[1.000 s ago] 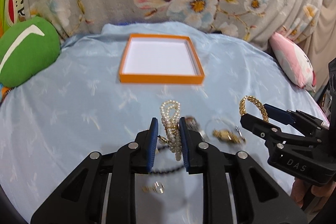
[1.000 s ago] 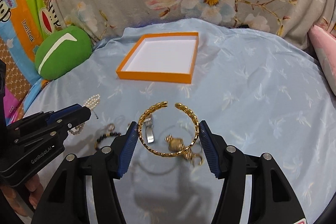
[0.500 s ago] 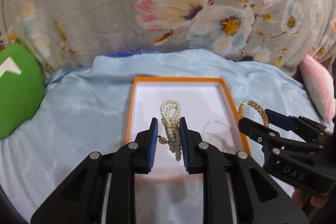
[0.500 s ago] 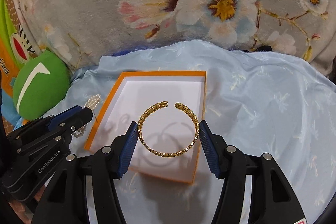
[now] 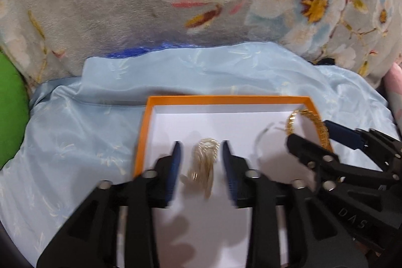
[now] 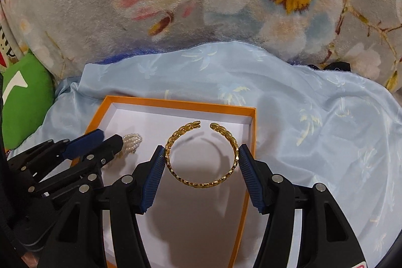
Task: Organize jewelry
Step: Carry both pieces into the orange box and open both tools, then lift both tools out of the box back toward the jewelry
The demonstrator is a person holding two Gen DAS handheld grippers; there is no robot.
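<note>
Each camera rides just behind its own claw and looks forward and steeply down along the two fingers, close over the orange box (image 5: 226, 100). The left view sees the right claw (image 5: 319, 132) at its right edge. The right view sees the left claw (image 6: 106, 140) at its left edge. Both share the box, the blue sheet (image 6: 314, 117) and the flowered blanket (image 5: 100, 4) behind.

Left tongs (image 5: 201, 165) just opening over orange box (image 5: 227, 100); pearl bracelet (image 5: 204, 165) loose between jaws.
</note>
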